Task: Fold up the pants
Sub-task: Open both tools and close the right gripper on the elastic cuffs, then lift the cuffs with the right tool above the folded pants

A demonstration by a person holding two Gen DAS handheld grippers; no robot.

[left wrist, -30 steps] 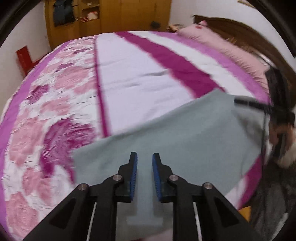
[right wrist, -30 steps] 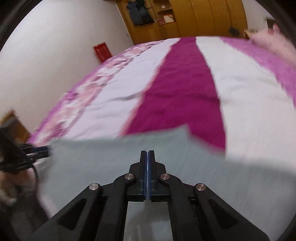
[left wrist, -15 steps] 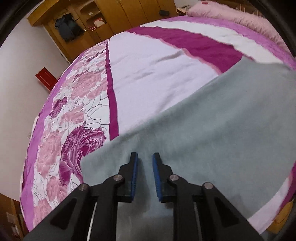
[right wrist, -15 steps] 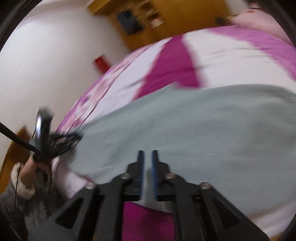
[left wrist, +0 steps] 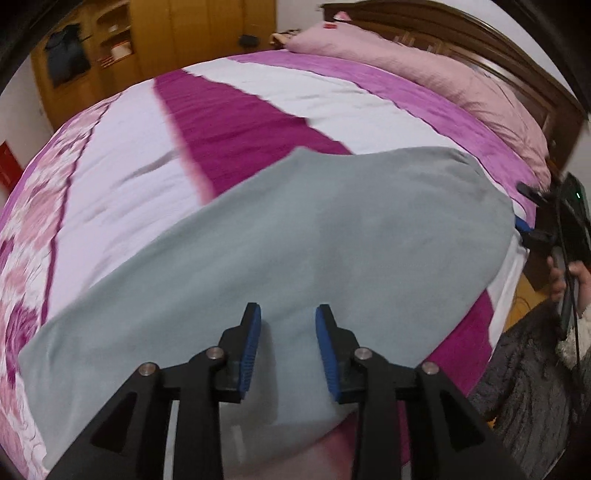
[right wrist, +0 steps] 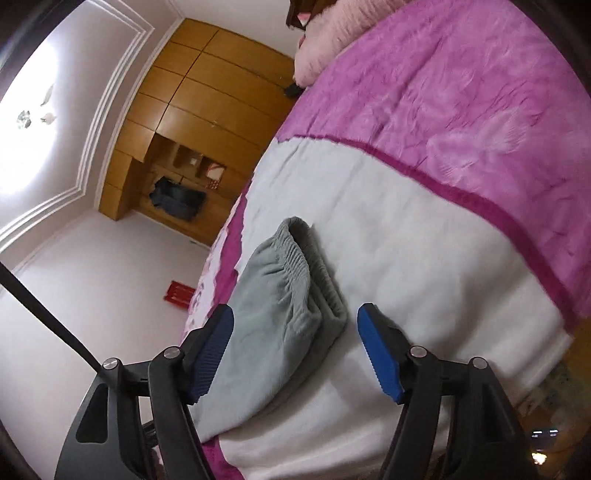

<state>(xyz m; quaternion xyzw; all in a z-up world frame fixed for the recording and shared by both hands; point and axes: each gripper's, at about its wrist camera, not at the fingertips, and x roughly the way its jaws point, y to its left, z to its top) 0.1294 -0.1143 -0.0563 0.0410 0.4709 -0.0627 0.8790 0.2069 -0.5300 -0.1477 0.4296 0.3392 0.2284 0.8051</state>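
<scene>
A: Left wrist view first. What do you see?

B: The gray pants (left wrist: pixel 332 236) lie flat on the bed (left wrist: pixel 147 173). They fill the middle of the frame and reach from the lower left up to the right side. They look folded over, with a smooth top.

A: And the left gripper (left wrist: pixel 288 347)?

B: It is at the bottom middle of the frame, above the pants. Its blue pads (left wrist: pixel 250 347) are a little way apart and they are opening. The cloth shows in the gap, but the pads do not squeeze it.

A: What is at the right edge?

B: The right gripper (left wrist: pixel 524 210), just beside the end of the pants. A hand (left wrist: pixel 565 273) holds it, with a fuzzy gray sleeve (left wrist: pixel 524 369) below.

A: Now the right wrist view?

B: The picture is tipped sideways. The stretchy waistband (right wrist: pixel 295 258) of the pants sits in the middle, bunched and stacked in layers on the white part of the bed cover. The right gripper is at the bottom of the frame. Its pads are wide apart and opening. The end of the pants shows between them, but the pads do not press on it.

A: Anything else in the room?

B: A pink pillow (left wrist: pixel 424 74) at the top of the bed, a brown headboard (left wrist: pixel 480 33) behind it, and a wooden wardrobe (right wrist: pixel 207 110) in the upper left. A red thing (right wrist: pixel 179 293) leans by the white wall.
</scene>
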